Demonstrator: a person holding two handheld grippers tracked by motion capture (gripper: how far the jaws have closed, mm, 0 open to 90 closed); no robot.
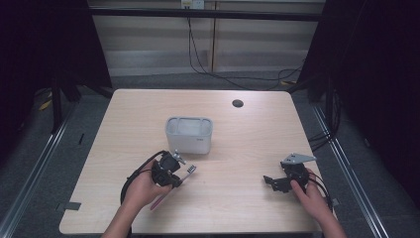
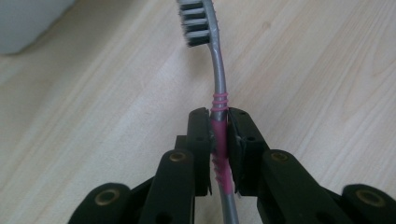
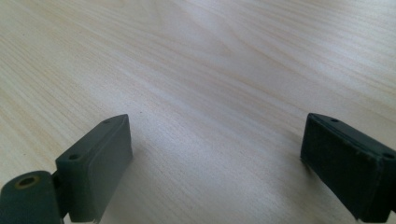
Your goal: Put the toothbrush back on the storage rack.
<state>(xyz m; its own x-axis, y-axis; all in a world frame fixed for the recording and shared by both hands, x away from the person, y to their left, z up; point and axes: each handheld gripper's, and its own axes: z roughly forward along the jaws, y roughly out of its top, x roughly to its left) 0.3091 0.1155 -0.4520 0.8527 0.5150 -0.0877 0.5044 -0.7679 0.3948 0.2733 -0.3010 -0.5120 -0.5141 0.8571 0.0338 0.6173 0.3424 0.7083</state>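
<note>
Nearest the person's edge of the wooden table [image 1: 237, 208], two hands holding grippers, well apart. At the left, the left gripper [image 1: 174, 171], clamped tight on a toothbrush [image 1: 173, 188] — pink handle trailing back toward the person, bristle head [image 1: 190, 170] pointing away and to the right. In the left gripper view, the toothbrush [image 2: 218, 100] running straight up between the two black jaws, pads pressing either side of the pink ribbed grip section, grey neck curving out beyond the jaw tips to the grey and white bristles [image 2: 195, 22], bristles facing left. Toothbrush low over the bare wood; whether touching it, impossible to tell.

At the right, the right gripper [image 1: 270, 181], jaws spread wide and pointing left across the table, grey three-cornered plate on top, nothing between them. In the right gripper view, the same wide gap [image 3: 215, 163] with bare wood grain beyond — nothing gripped.

Farther on, just beyond the toothbrush head, a pale grey box [image 1: 189, 134] with rounded corners, open at the top, nothing visible inside from above; a corner of it at the upper left of the left gripper view [image 2: 28, 21]. Nothing lying between bristles and box. Farther still, toward the far edge, a small dark round hole [image 1: 237, 103] in the tabletop. Past the table, cables [image 1: 198, 54] hanging down a pale wall to the floor.
</note>
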